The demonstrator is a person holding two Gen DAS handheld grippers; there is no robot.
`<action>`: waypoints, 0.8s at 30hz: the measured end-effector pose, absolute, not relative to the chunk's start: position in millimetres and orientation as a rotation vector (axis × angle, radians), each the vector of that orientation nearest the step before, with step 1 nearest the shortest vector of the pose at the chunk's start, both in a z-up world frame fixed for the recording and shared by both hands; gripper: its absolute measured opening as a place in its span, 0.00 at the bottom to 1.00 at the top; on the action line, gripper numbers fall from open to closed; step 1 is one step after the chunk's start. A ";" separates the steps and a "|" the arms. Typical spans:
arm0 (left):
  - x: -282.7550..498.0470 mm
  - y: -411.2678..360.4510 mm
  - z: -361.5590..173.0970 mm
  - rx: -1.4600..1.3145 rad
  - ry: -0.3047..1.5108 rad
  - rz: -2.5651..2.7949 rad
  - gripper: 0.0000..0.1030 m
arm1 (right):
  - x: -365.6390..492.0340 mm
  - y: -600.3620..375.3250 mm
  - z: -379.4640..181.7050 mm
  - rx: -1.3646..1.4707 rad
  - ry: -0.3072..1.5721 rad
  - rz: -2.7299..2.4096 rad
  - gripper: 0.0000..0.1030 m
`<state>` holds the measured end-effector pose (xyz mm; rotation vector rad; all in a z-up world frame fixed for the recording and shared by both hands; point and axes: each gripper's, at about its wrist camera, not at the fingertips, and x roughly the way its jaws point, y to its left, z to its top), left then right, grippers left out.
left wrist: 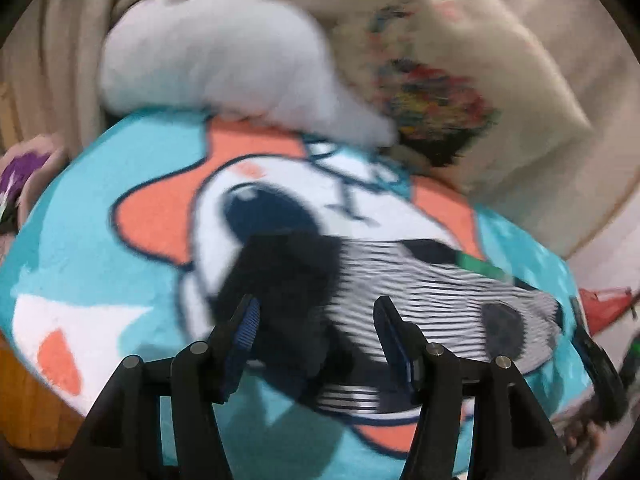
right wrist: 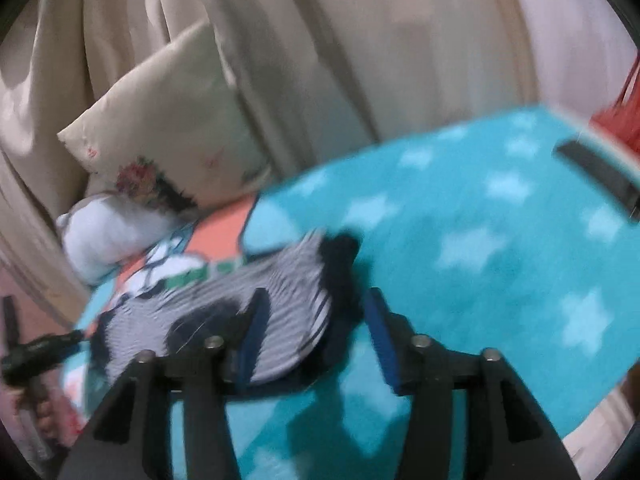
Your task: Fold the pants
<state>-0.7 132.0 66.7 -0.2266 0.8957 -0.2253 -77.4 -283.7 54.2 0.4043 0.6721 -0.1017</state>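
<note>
The pants, navy-and-white striped with dark patches and a dark band at one end, lie bunched flat on a turquoise blanket with a cartoon print. My left gripper hovers over the dark end of the pants. Its blue pads stand wide apart and do not pinch the cloth. In the right wrist view the same pants lie left of centre. My right gripper straddles their dark edge with its jaws apart and nothing pressed between the pads. Both views are motion-blurred.
A white plush cushion and a cream pillow with a floral print lie at the blanket's far edge, with beige curtains behind. A red object sits at the right. A wooden edge shows at the lower left.
</note>
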 end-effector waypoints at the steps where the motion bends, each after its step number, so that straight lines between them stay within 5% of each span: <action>1: -2.6 119.8 66.9 -0.205 0.893 -0.257 0.62 | -69.1 -284.8 50.2 0.393 0.697 -0.117 0.50; 5: -2.6 58.6 67.6 -0.066 0.907 -0.358 0.63 | -40.5 -289.2 15.8 0.466 0.829 -0.093 0.50; 24: 73.8 -212.0 58.4 0.292 1.129 -0.859 0.71 | -58.9 -289.9 11.7 0.466 0.778 0.004 0.55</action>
